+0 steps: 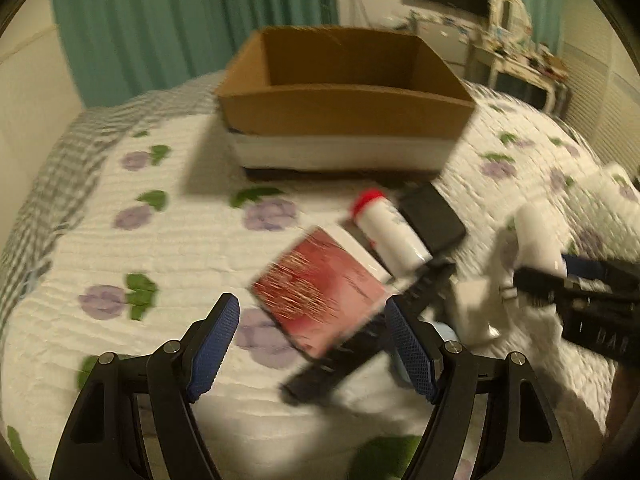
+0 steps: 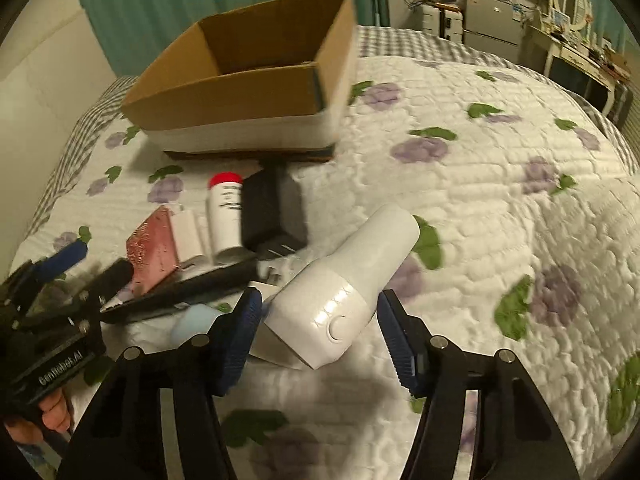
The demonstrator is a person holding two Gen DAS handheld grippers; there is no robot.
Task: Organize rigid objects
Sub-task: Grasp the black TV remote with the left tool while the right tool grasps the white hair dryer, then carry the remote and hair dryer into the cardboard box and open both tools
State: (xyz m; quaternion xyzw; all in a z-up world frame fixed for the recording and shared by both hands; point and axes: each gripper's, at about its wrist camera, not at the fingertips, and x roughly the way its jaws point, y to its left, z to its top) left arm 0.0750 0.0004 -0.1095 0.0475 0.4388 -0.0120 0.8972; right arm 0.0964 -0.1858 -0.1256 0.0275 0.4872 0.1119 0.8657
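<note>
While the cardboard box (image 2: 240, 76) sits empty, both grippers are at the picking step: left gripper (image 1: 312, 344) spread around the red box (image 1: 320, 292), right gripper (image 2: 316, 336) spread around the white device (image 2: 344, 288), both items lying before the box. Next, I judge, closing squarely.

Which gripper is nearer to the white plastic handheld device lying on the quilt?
Right. The right gripper straddles the white plastic handheld device, open. The left gripper hangs open off to its left, above the red box.
</note>
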